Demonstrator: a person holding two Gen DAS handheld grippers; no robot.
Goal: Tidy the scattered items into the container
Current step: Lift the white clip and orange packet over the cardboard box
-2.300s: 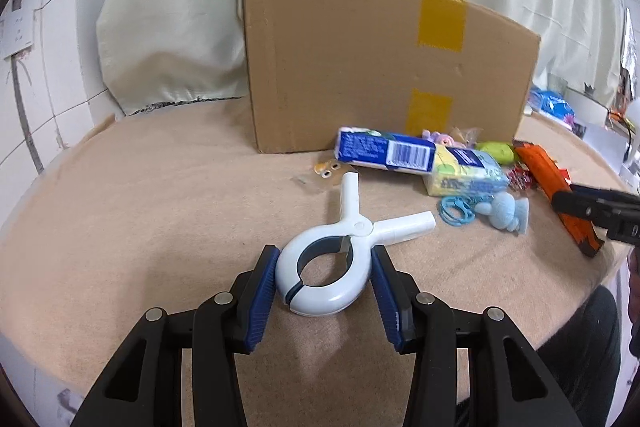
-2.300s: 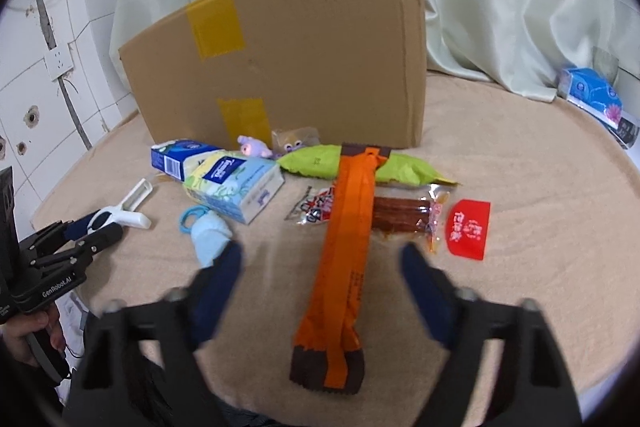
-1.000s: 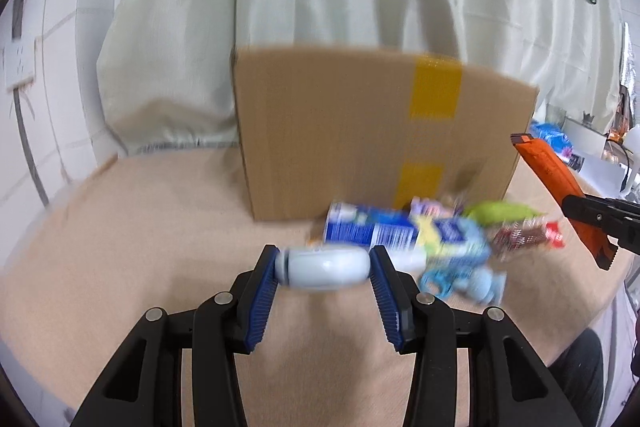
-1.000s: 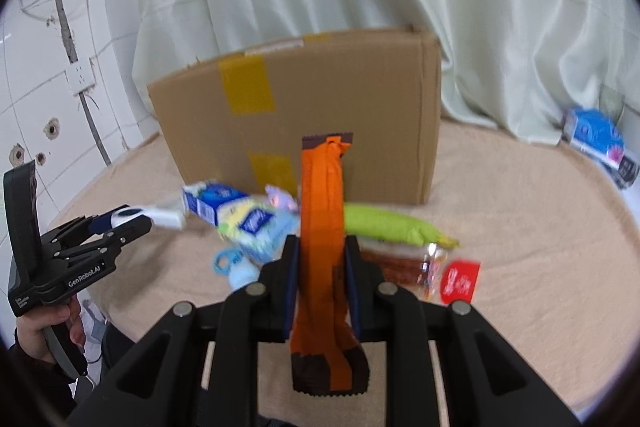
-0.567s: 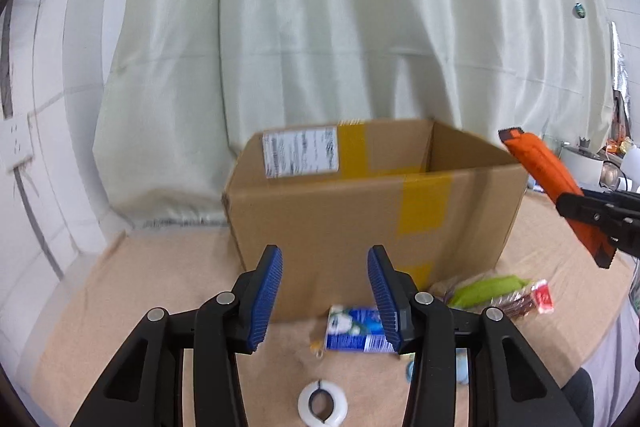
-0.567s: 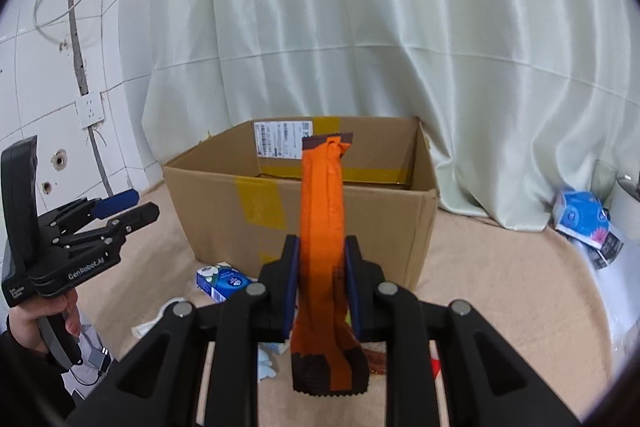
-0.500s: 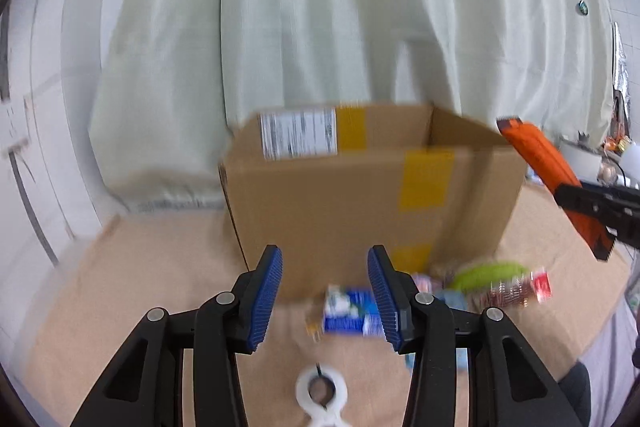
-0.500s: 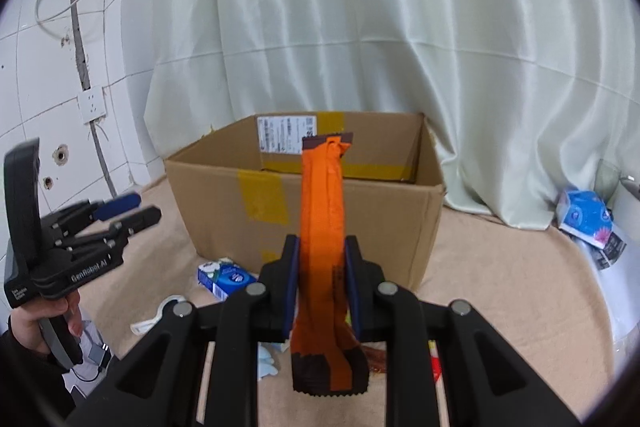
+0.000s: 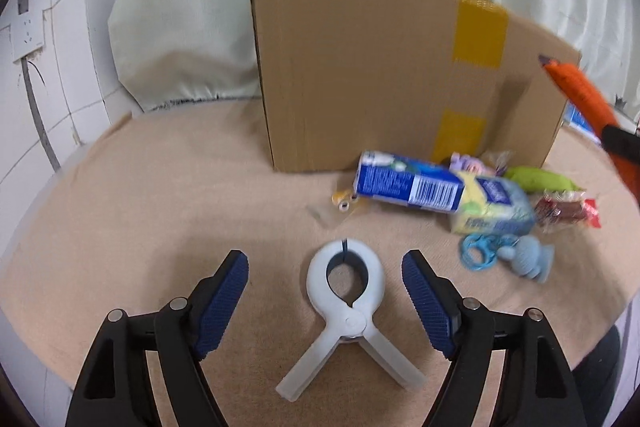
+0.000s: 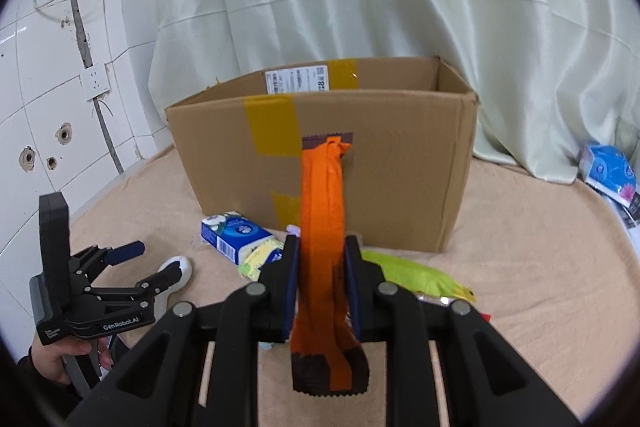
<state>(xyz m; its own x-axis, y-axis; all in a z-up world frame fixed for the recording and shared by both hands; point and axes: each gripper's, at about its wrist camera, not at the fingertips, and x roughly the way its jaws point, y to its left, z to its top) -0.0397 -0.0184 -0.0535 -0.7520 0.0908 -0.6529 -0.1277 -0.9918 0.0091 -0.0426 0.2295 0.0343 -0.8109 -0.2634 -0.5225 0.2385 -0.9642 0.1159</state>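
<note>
Left tongs spread wide, jaws just opened further; white clamp lies loose between them on the surface, touching neither pad. Right tongs clenched on orange packet, upright before the cardboard box.

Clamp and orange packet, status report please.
Left gripper open, just widened, white clamp loose between fingers. Right gripper shut on orange packet. Box ahead, unobstructed.
</note>
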